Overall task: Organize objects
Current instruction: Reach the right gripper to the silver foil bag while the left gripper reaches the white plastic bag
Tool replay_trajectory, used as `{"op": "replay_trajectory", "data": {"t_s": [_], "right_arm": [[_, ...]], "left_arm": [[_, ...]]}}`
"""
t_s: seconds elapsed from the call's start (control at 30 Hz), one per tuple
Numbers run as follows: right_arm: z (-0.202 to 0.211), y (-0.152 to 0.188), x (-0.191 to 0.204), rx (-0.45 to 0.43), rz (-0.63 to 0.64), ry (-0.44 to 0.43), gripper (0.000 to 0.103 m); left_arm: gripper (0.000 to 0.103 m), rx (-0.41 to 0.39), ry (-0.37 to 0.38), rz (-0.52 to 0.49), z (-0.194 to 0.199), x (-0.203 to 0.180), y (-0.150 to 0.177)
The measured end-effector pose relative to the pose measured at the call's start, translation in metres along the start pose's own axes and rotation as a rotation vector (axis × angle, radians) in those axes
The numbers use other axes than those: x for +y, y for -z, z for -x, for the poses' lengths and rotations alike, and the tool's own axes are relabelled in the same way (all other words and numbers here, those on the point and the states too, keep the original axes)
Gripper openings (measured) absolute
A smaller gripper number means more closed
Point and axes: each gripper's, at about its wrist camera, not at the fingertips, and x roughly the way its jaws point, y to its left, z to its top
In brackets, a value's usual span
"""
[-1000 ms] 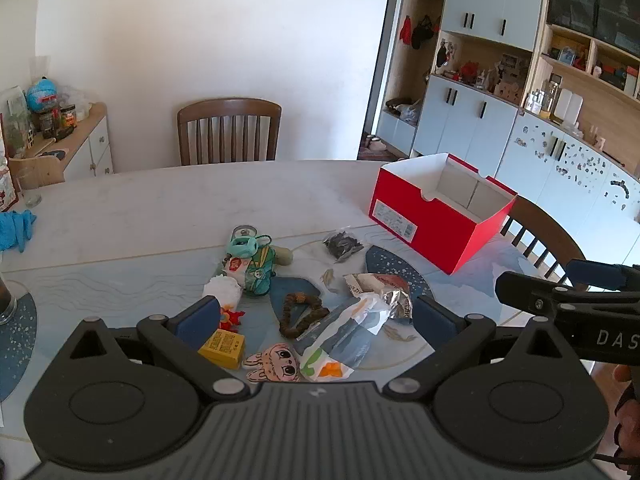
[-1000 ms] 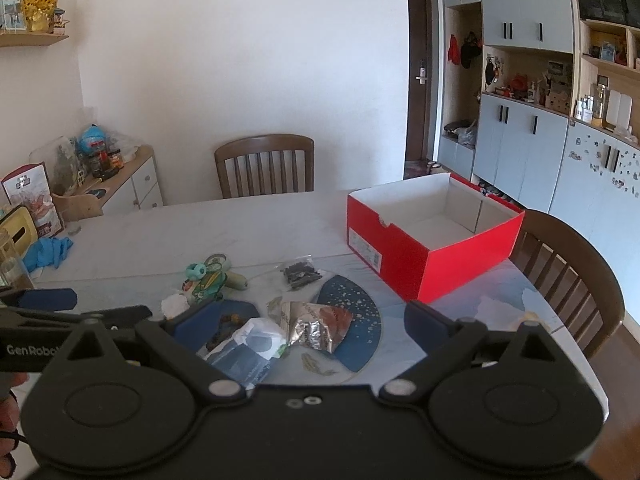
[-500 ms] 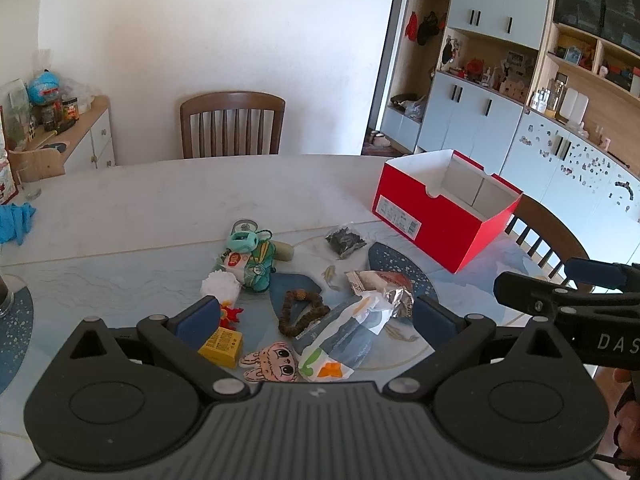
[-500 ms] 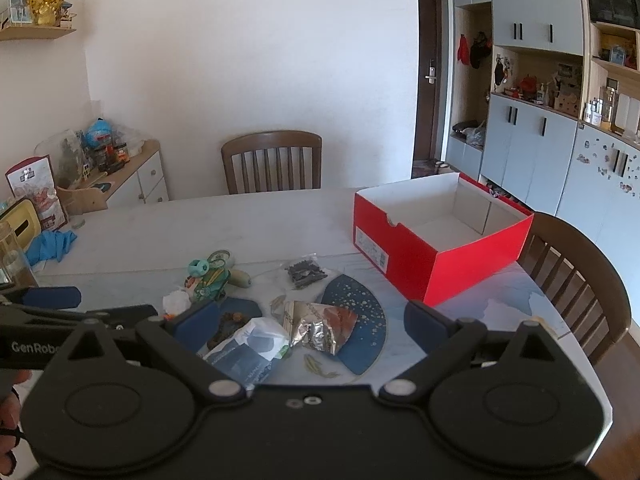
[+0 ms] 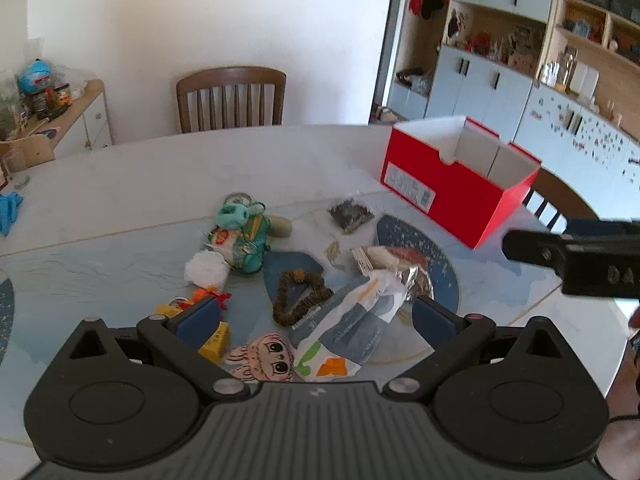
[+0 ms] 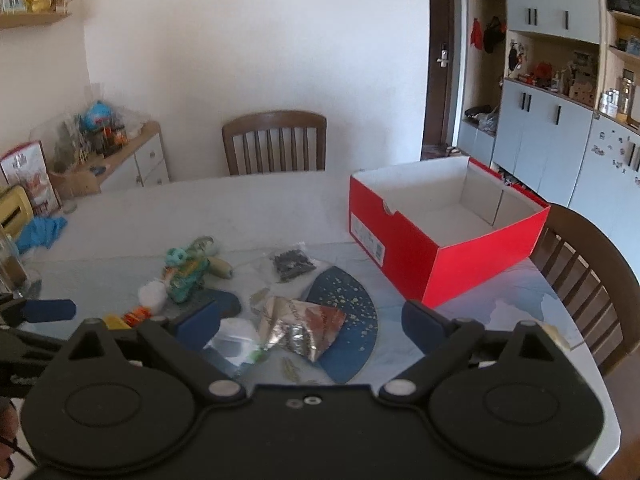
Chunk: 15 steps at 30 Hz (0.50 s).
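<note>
A pile of small items lies on the table: a teal plush toy, a white puff, a brown scrunchie, a white printed bag, a foil snack packet, a dark sachet, a yellow block and a cartoon doll card. An open red box stands at the right, empty inside. My left gripper is open above the bag and scrunchie. My right gripper is open above the foil packet.
A wooden chair stands at the table's far side, another chair at the right edge behind the box. A side cabinet with clutter is at the left. A blue cloth lies on the table's left.
Both grippers have moved forward and a little lower toward the pile. Both stay open and nothing on the table has moved.
</note>
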Motion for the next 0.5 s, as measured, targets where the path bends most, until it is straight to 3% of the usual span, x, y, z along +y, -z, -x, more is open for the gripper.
{"op": "replay_trajectory", "data": {"t_s": [0.5], "right_arm": [[-0.110, 0.002, -0.011, 0.203, 0.104, -0.082, 0.089]], "left_arm": [[0.101, 0.078, 0.005, -0.091, -0.073, -0.027, 0.008]]}}
